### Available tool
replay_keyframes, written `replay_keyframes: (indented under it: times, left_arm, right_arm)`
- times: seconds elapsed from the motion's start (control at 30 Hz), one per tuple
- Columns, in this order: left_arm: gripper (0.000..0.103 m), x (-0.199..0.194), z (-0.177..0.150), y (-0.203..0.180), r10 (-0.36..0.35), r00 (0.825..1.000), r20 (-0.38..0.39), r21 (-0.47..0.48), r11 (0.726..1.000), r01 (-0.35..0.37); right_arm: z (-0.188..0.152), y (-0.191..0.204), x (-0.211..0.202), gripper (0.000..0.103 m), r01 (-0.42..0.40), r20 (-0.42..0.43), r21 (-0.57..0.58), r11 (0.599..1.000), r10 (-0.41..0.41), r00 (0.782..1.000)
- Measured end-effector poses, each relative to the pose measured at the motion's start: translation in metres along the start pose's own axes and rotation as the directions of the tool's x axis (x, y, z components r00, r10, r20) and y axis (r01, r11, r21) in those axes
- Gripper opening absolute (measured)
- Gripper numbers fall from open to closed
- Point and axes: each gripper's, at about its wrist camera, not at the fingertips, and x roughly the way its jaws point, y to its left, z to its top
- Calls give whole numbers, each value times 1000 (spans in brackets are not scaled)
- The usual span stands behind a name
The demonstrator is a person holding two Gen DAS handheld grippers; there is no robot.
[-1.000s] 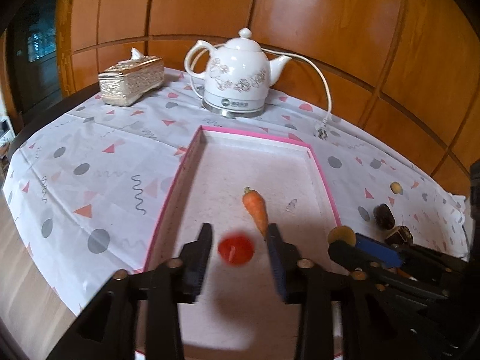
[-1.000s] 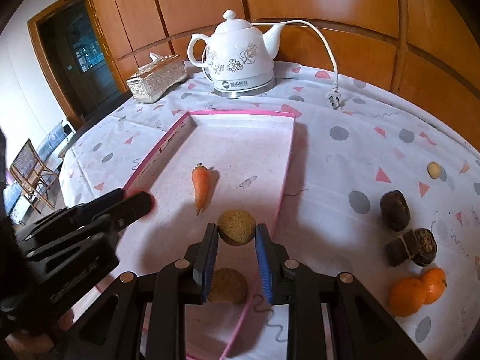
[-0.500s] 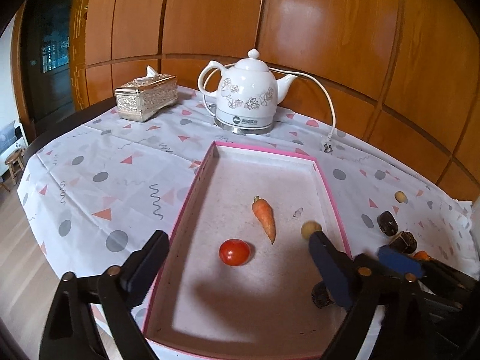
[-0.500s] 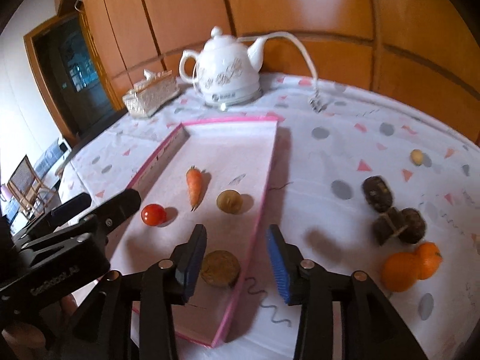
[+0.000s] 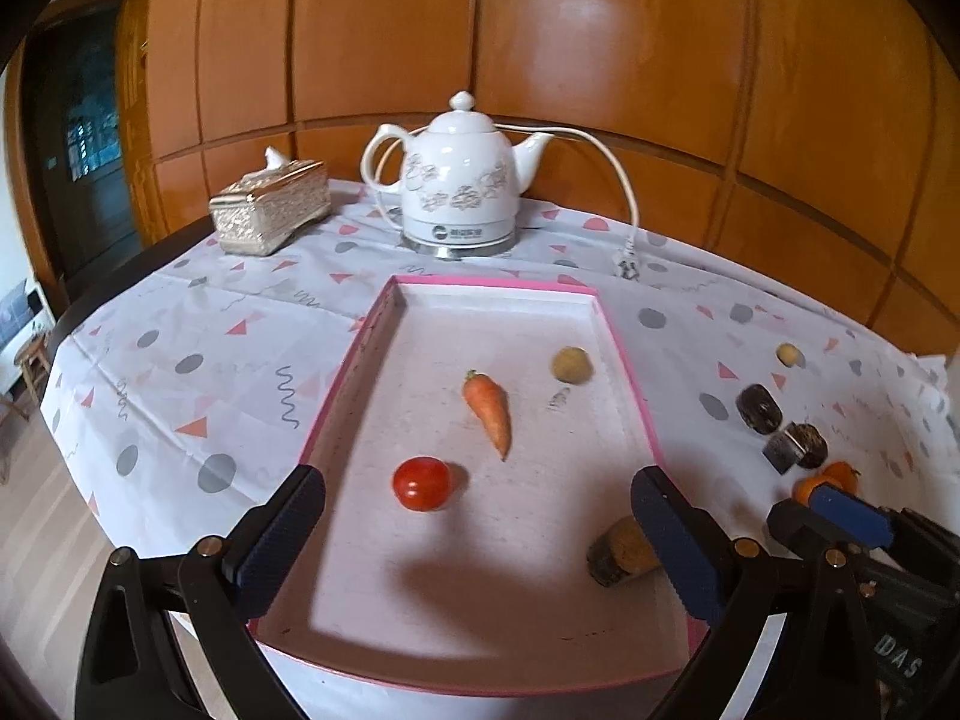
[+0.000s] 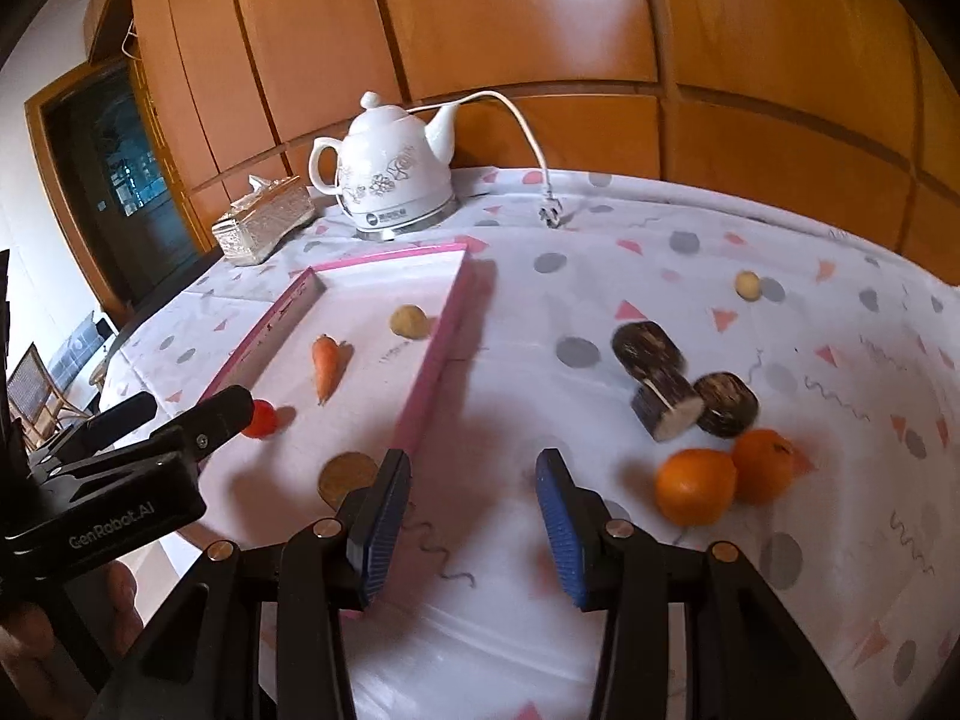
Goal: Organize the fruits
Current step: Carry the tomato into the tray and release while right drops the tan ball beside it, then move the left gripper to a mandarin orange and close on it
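Observation:
A pink-rimmed tray (image 5: 624,354) (image 6: 441,336) holds a red tomato (image 5: 421,483) (image 6: 261,419), a carrot (image 5: 489,411) (image 6: 326,363), a small yellow-brown potato (image 5: 571,365) (image 6: 408,321) and a brown cut chunk (image 5: 618,549) (image 6: 347,474). My left gripper (image 5: 474,546) is open wide and empty above the tray's near end. My right gripper (image 6: 474,516) is open and empty over the cloth right of the tray. Two oranges (image 6: 696,486) (image 5: 825,477) lie to its right.
Dark brown chunks (image 6: 666,399) (image 5: 759,408) and a small yellow ball (image 6: 747,285) (image 5: 789,354) lie on the patterned cloth. A white kettle (image 5: 459,180) (image 6: 390,171) with a loose cord and a silver tissue box (image 5: 270,210) (image 6: 261,228) stand behind the tray.
My left gripper opened, let the tomato go into the tray and drew back. My right gripper let the potato go in the tray and moved right, over the cloth.

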Motion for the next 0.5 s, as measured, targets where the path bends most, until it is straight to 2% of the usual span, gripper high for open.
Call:
replay_keyframes:
  times: [0.1,0.3,0.5]
  left_arm:
    - [103,-3,-2,-6,-11,1000,6,23,1000,11]
    - [103,-4,-4,-19,-45,999,-10,54,997,46]
    - [103,-6,-6,-30,-84,996,-18,71,994,85]
  right_arm:
    - [-6,-16,-11,80,8,19,52,999,-9,1000]
    - [-15,-54,-31,82,92,46,135,987,-99,994]
    - [-29,-90,-40,82,162,28,215,963,-172,985]
